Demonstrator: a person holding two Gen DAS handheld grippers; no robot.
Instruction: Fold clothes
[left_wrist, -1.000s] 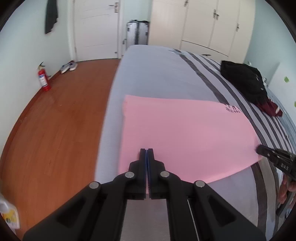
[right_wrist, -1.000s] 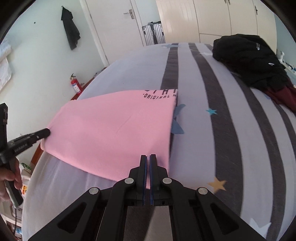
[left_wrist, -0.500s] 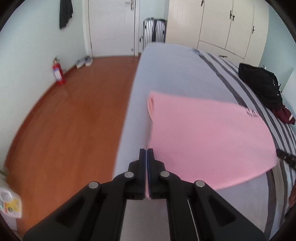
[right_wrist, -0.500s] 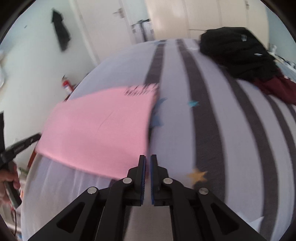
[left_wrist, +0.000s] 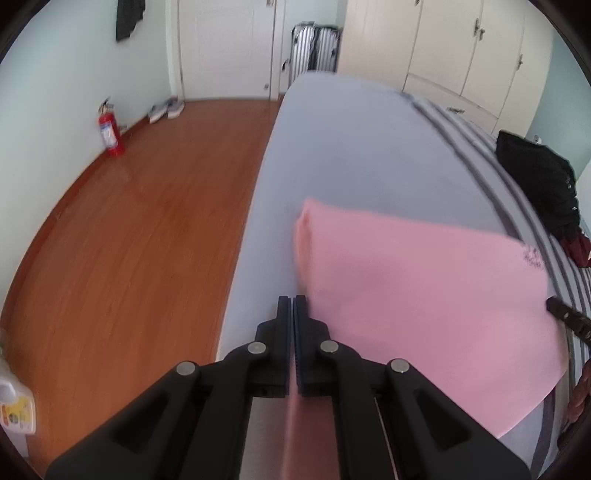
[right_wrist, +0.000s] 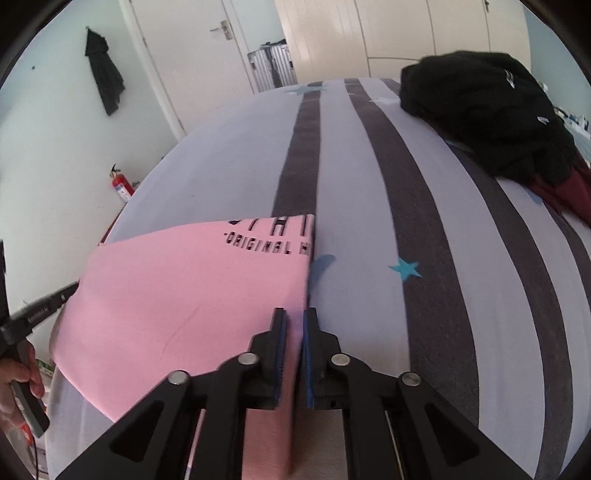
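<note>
A pink garment (left_wrist: 424, 295) with black lettering lies folded flat on the near end of the bed (left_wrist: 351, 147). My left gripper (left_wrist: 293, 300) is shut on its near left edge, and pink cloth runs down between the fingers. In the right wrist view the pink garment (right_wrist: 184, 295) fills the lower left. My right gripper (right_wrist: 294, 312) stands at its near right corner with the jaws parted, blue pads showing, and cloth lying loosely in the gap. Each gripper's black tip shows in the other view, the right one (left_wrist: 565, 317) and the left one (right_wrist: 55, 299).
A pile of black clothes (right_wrist: 480, 110) with a maroon garment (right_wrist: 565, 192) lies on the striped bedsheet (right_wrist: 369, 184) at the far right. Wooden floor (left_wrist: 147, 240) runs left of the bed, with a red fire extinguisher (left_wrist: 109, 131), shoes (left_wrist: 166, 109) and suitcases (left_wrist: 316, 48) by the wall.
The right gripper's jaws have spread apart around the pink cloth. The left view has swung toward the floor side, and the garment's left edge now bunches up near the left fingers.
</note>
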